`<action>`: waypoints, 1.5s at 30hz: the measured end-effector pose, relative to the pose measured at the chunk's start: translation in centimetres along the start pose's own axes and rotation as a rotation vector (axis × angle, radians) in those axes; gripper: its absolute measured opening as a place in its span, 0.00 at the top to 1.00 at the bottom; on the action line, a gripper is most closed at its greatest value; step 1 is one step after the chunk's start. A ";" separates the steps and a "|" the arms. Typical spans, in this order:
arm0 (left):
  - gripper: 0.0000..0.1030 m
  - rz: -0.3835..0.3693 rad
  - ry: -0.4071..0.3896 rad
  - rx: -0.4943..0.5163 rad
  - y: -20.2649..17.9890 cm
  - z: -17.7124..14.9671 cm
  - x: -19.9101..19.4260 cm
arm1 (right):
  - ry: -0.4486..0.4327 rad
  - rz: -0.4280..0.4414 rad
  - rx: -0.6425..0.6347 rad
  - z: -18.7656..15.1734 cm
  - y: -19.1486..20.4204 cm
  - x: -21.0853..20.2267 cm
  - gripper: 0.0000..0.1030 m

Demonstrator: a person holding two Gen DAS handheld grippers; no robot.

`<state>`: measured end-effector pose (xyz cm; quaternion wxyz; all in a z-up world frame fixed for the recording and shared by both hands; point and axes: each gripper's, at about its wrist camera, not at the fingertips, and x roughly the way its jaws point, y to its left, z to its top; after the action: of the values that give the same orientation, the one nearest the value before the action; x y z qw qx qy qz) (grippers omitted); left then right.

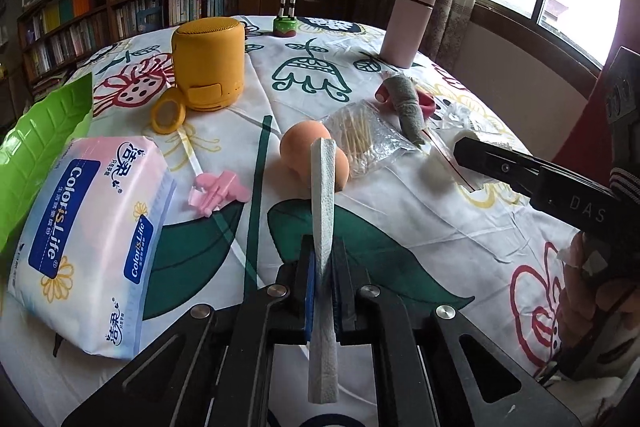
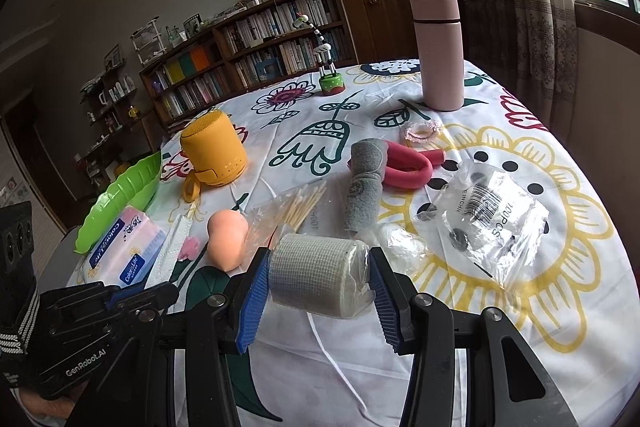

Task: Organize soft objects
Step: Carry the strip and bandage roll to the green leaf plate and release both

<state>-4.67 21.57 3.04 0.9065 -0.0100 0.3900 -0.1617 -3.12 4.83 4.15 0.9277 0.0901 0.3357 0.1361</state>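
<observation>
1. Clamping a white pad (image 1: 323,227) edge-up, my left tongs (image 1: 323,267) hang over the tablecloth (image 1: 420,211).
2. My right tongs (image 2: 318,273) grip a gauze roll (image 2: 318,273).
3. Ahead lie a sponge (image 1: 298,151), swabs (image 1: 360,135), a sock (image 2: 366,183); a tissue pack (image 1: 88,227) sits left.

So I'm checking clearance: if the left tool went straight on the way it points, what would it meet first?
Probably the peach sponge: it lies straight ahead of the left tool, just past the white strip it grips. Depth is unclear.
</observation>
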 end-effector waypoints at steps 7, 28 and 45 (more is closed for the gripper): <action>0.93 0.042 -0.123 -0.038 2.2 2.9 -3.0 | -0.019 -0.009 -0.018 1.0 0.5 0.0 0.50; 0.93 0.160 -0.254 -0.171 10.8 3.8 -7.2 | -0.012 -0.034 0.036 6.4 1.4 3.9 0.50; 0.93 0.252 -0.292 -0.294 18.2 3.0 -8.2 | -0.035 0.056 -0.059 11.2 8.9 8.8 0.50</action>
<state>-2.57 40.97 8.28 0.9550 -0.1167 0.2722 0.0142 8.91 15.18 9.72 0.9315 0.0744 0.3126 0.1703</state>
